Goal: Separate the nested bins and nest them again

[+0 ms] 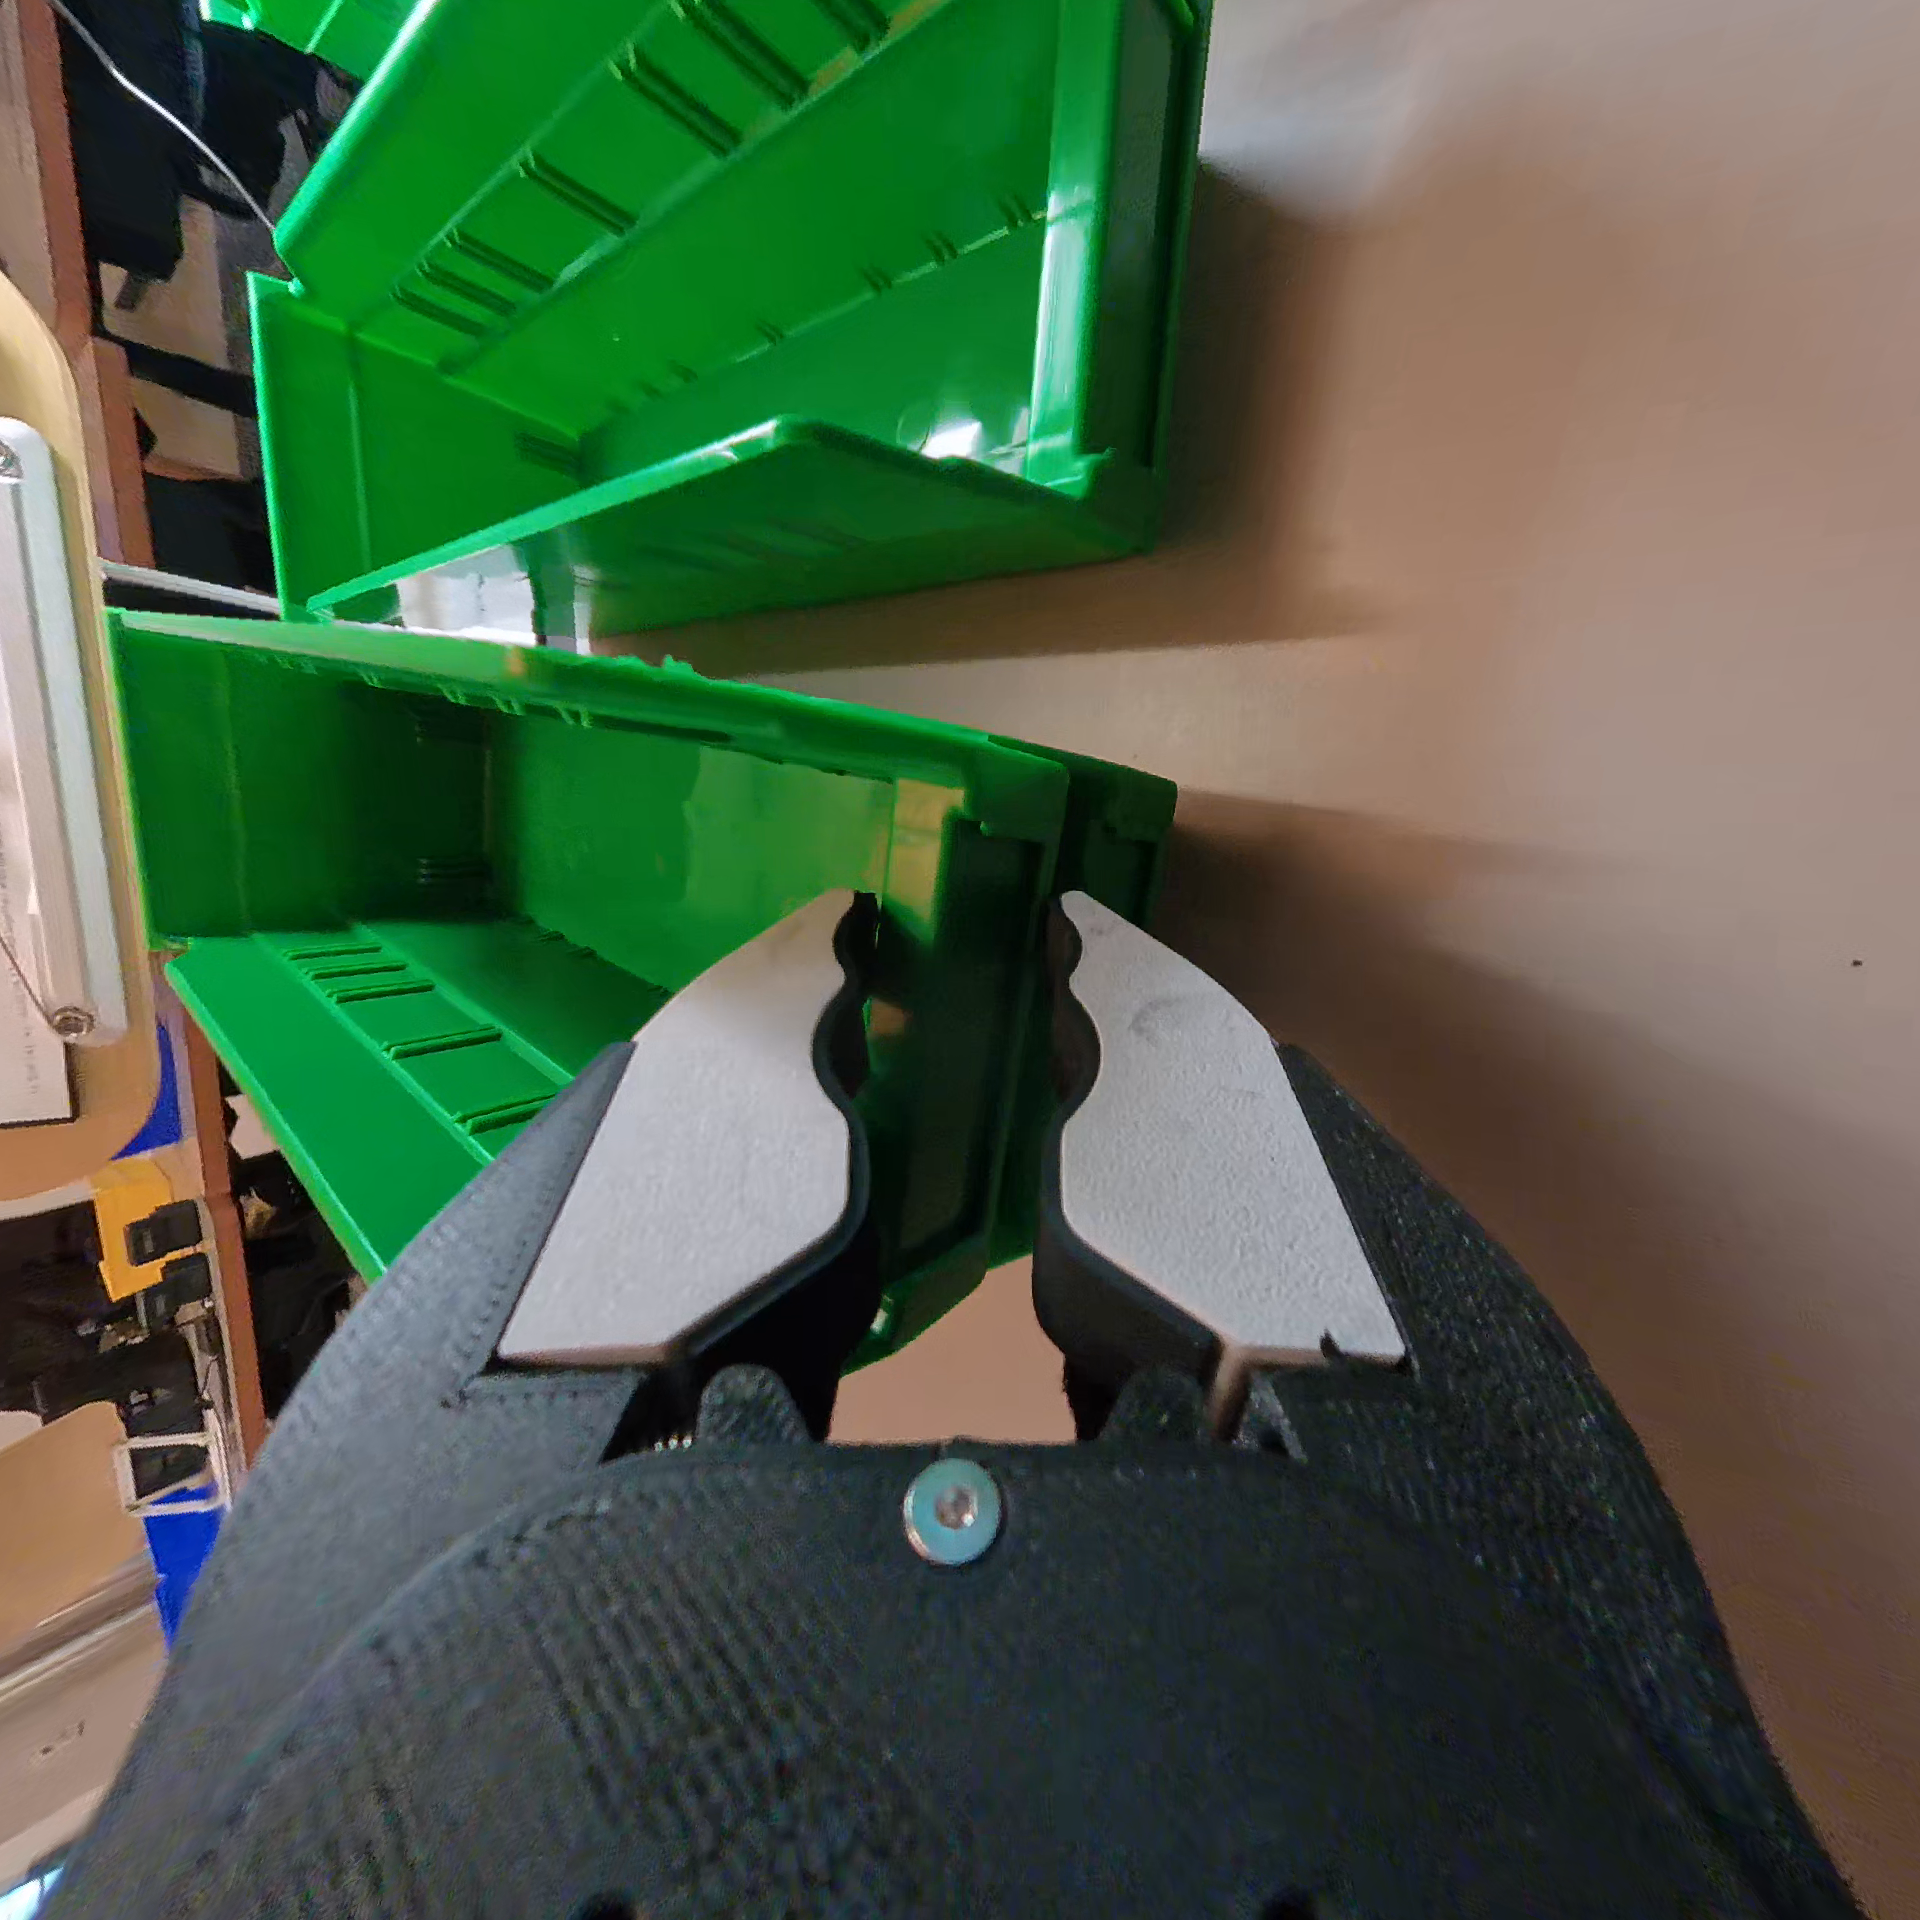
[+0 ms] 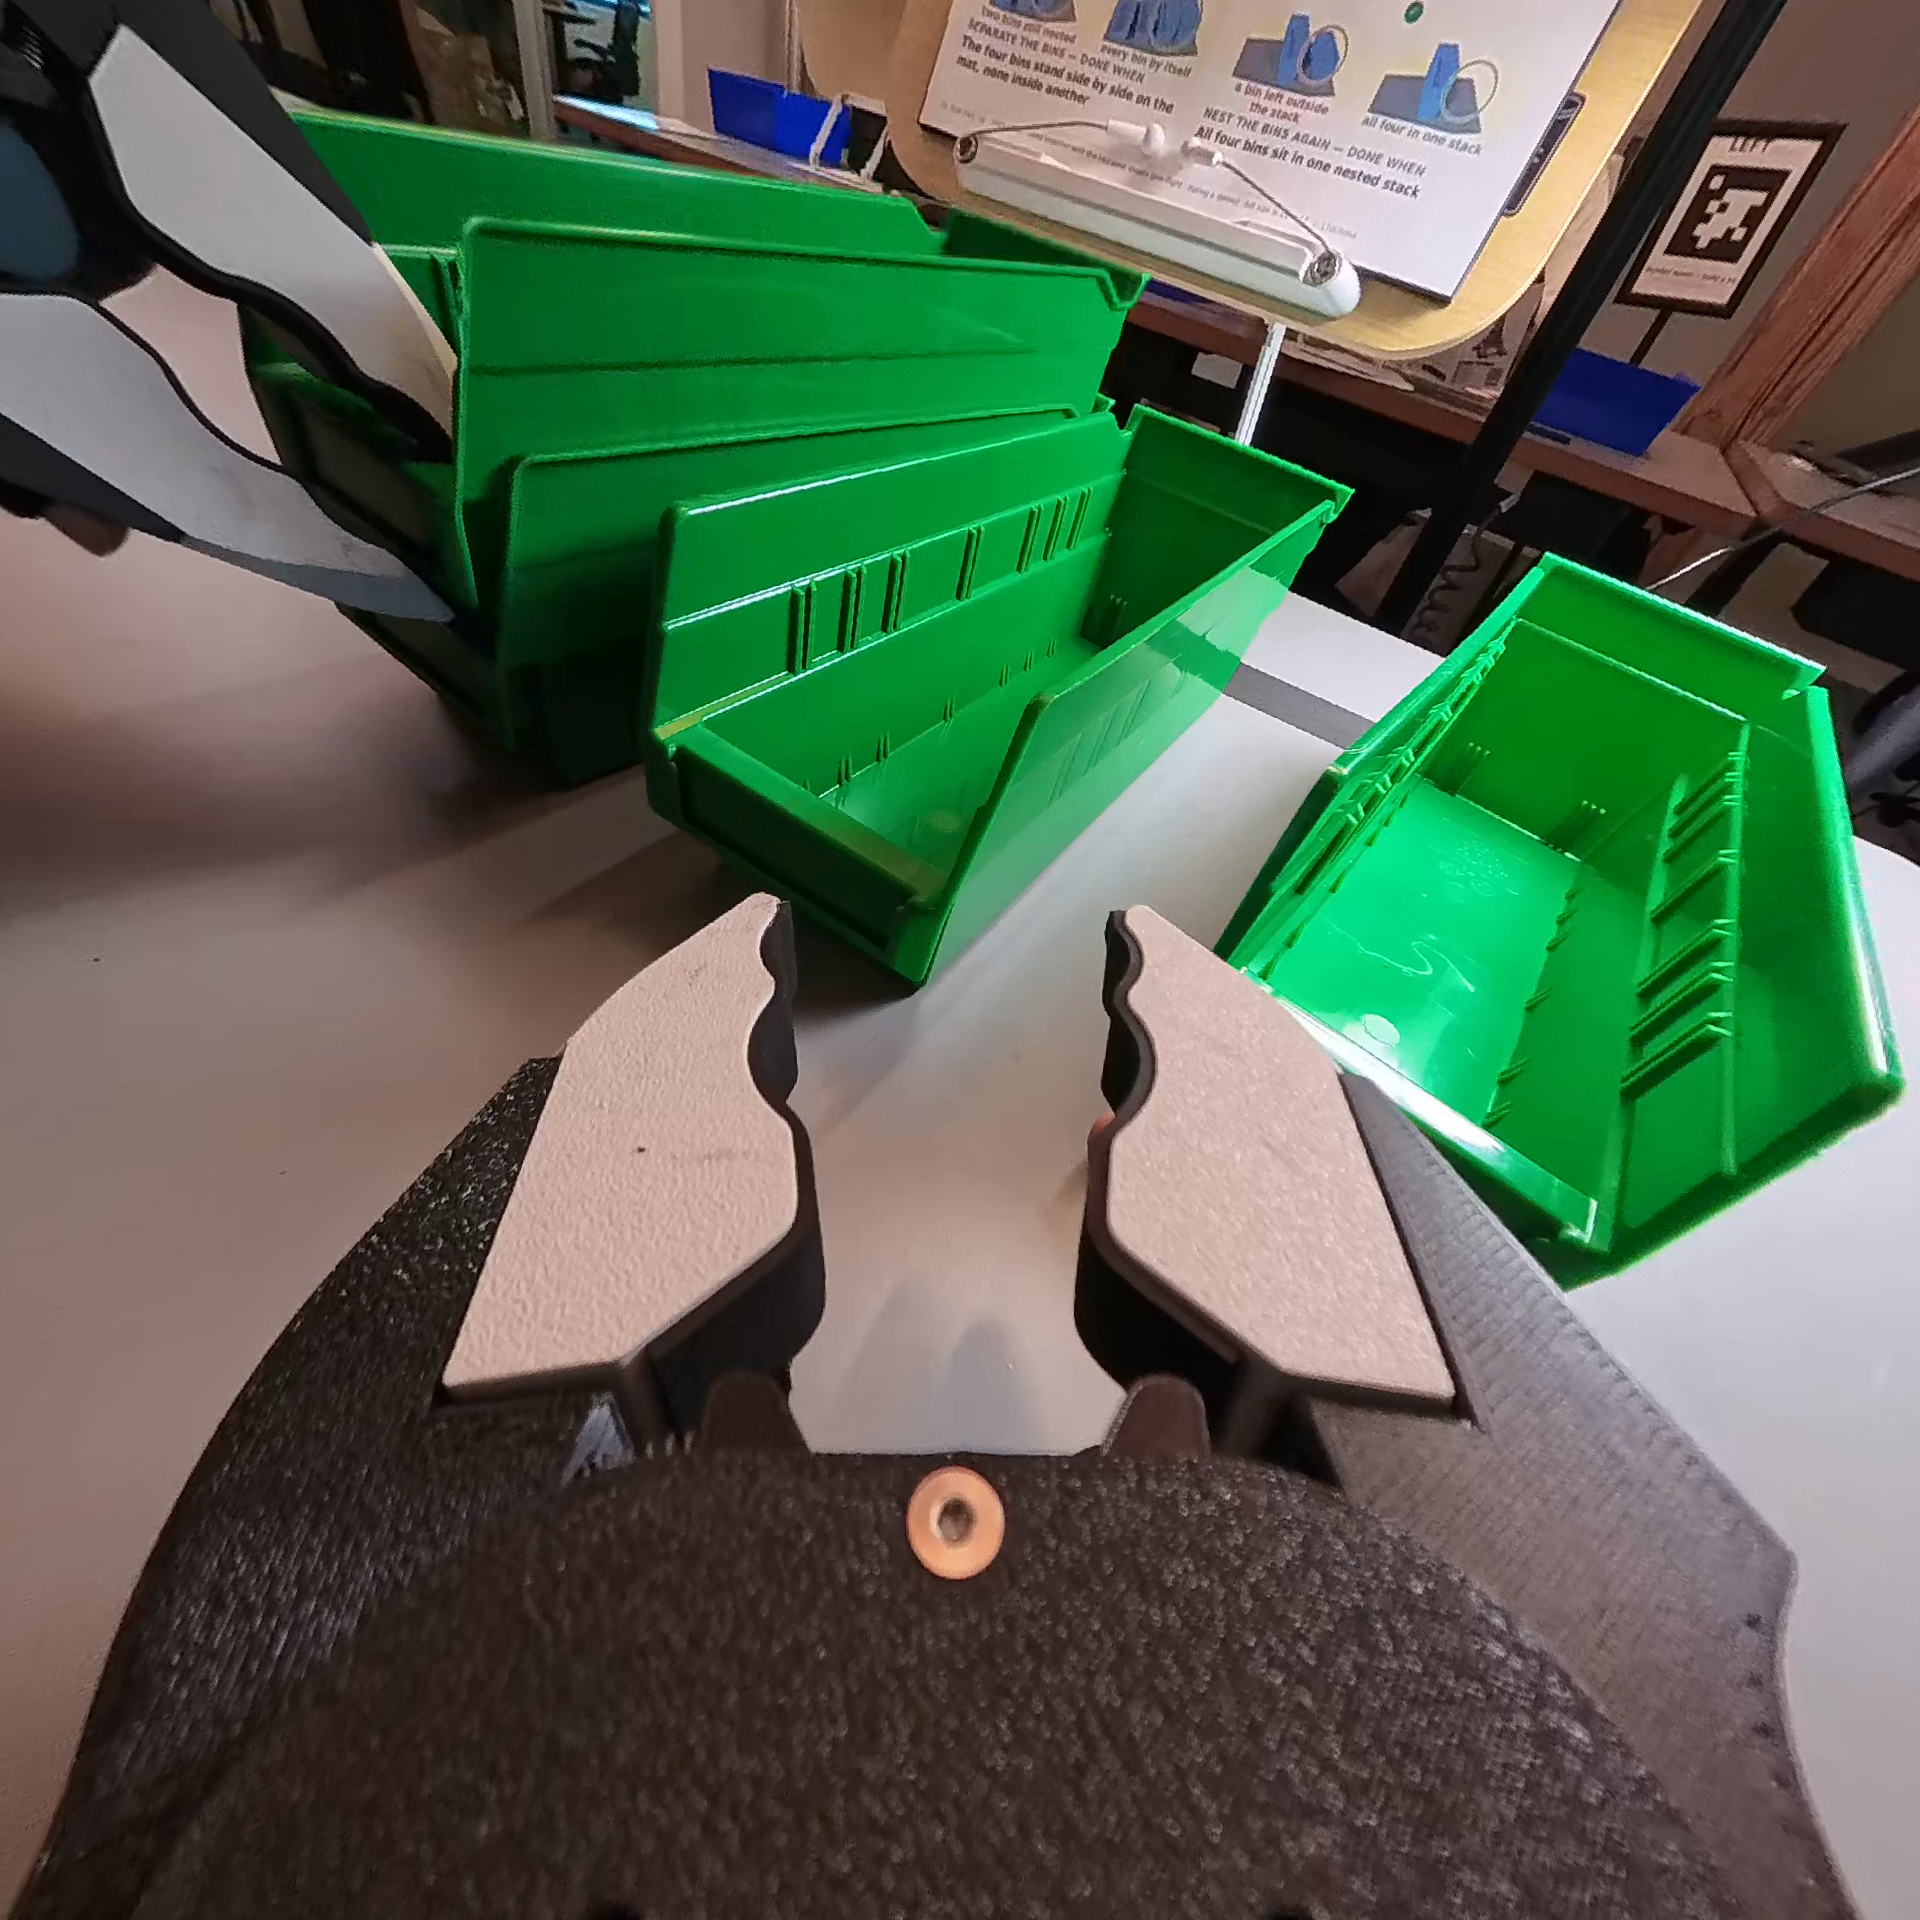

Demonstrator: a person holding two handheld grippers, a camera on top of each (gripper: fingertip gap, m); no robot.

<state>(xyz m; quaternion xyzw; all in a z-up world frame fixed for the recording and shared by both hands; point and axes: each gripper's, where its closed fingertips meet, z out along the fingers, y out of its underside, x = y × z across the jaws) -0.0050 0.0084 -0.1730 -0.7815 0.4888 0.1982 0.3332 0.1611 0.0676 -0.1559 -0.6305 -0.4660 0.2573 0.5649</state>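
Several green plastic bins stand on a pale table (image 2: 260,935). My left gripper (image 1: 956,914) is shut on the front wall of a green bin (image 1: 499,831), which seems nested in another. It also shows at the top left of the right wrist view (image 2: 442,514), clamped on the stacked bins (image 2: 779,312). A single bin (image 2: 935,707) stands just right of that stack and also shows in the left wrist view (image 1: 831,343). Another bin (image 2: 1538,935) sits apart at the right, angled. My right gripper (image 2: 951,920) is open and empty, low over the table between these two bins.
A board holding an instruction sheet (image 2: 1195,177) stands on a post behind the bins. A framed black-and-white marker (image 2: 1725,218) and a wooden frame are at the back right. Blue bins (image 2: 779,104) sit on a far bench. The table's far edge runs behind the right bin.
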